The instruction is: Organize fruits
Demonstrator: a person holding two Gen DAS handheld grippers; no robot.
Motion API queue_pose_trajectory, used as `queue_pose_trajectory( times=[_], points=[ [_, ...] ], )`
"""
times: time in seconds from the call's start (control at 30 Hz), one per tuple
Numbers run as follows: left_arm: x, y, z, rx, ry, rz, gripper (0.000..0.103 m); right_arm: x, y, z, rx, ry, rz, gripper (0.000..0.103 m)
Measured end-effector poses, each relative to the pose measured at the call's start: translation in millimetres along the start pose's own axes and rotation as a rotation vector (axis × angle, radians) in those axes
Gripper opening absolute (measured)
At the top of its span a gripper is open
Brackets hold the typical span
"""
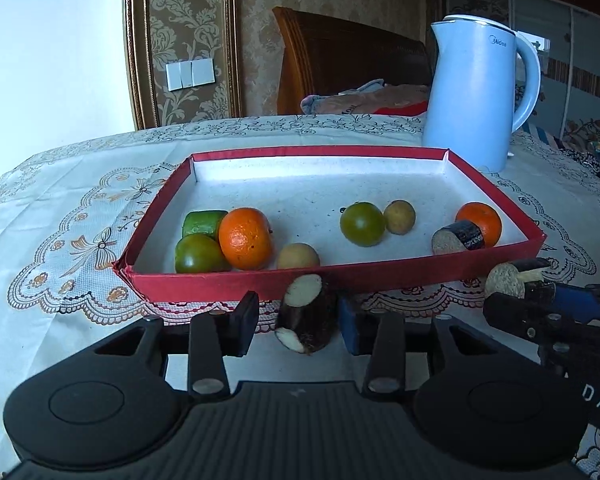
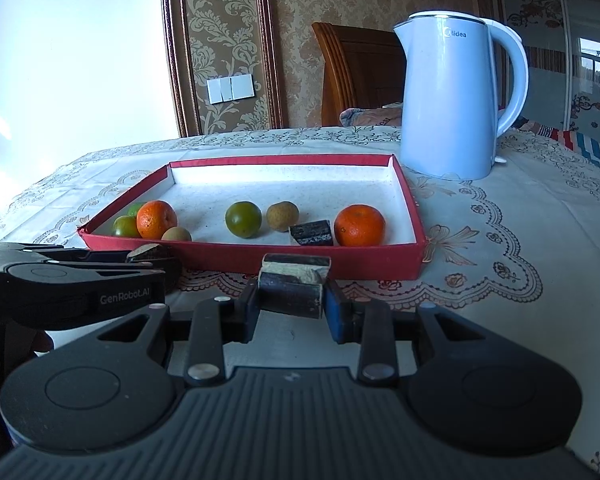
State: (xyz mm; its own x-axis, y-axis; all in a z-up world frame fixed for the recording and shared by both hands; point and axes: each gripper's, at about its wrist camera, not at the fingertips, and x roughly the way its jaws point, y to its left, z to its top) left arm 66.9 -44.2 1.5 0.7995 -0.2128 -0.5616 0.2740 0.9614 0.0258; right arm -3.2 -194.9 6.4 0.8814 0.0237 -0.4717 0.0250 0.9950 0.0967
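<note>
**Fruits mostly boxed; two dark cane pieces remain in the claws**

Fruits already lie in the red tray (image 1: 332, 280), which sits mid-bench with the blue kettle (image 1: 476, 96) just beyond its far right corner. Along the tray's near wall, from its left corner: a green block (image 1: 204, 222), a green fruit (image 1: 198, 254), an orange (image 1: 245, 244) and a small tan fruit (image 1: 298, 256). Toward the middle are another green fruit (image 1: 362, 224) and a second tan fruit (image 1: 399, 217); near the right corner a dark-skinned cane piece (image 1: 458, 237) leans against a second orange (image 1: 480, 224).

Two pieces are not yet in, both at the near side of the tray, outside its wall. The left claw (image 1: 300, 320) stands partly open around a dark cane stub (image 1: 306, 312); there is a gap at its black pad (image 1: 246, 320), so I judge the grip loose or letting go. The right claw (image 2: 290, 308) is narrow and clamped on another dark stub (image 2: 290, 292), with what looks like a further cut piece (image 2: 296, 267) on top.

By my reading the sorting is most of the way done: eight items placed, these held pieces left to lift over the near wall and set down.
</note>
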Motion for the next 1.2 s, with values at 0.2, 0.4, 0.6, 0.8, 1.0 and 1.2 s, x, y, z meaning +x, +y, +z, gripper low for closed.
queue_pose_trajectory(
  times=[0.2,0.4,0.6,0.8,1.0,1.2],
  points=[
    [-2,3,-2,-0.015,-0.004,-0.001,0.030,1,0,0,0.001,0.005,0.002,0.032],
    [-9,-2,-2,-0.014,-0.018,0.038,0.024,2,0,0,0.000,0.007,-0.002,0.032],
    [-17,-2,0,-0.022,-0.060,0.096,0.024,2,2,0,-0.012,0.006,-0.016,0.032],
    [-24,1,3,-0.026,-0.113,0.144,0.024,4,6,1,-0.026,0.012,-0.029,0.032],
    [-25,7,3,-0.055,-0.147,0.158,0.024,9,11,2,-0.040,0.019,-0.037,0.032],
    [-23,7,1,-0.056,-0.162,0.166,0.024,13,12,2,-0.038,0.036,-0.042,0.032]
  ],
)
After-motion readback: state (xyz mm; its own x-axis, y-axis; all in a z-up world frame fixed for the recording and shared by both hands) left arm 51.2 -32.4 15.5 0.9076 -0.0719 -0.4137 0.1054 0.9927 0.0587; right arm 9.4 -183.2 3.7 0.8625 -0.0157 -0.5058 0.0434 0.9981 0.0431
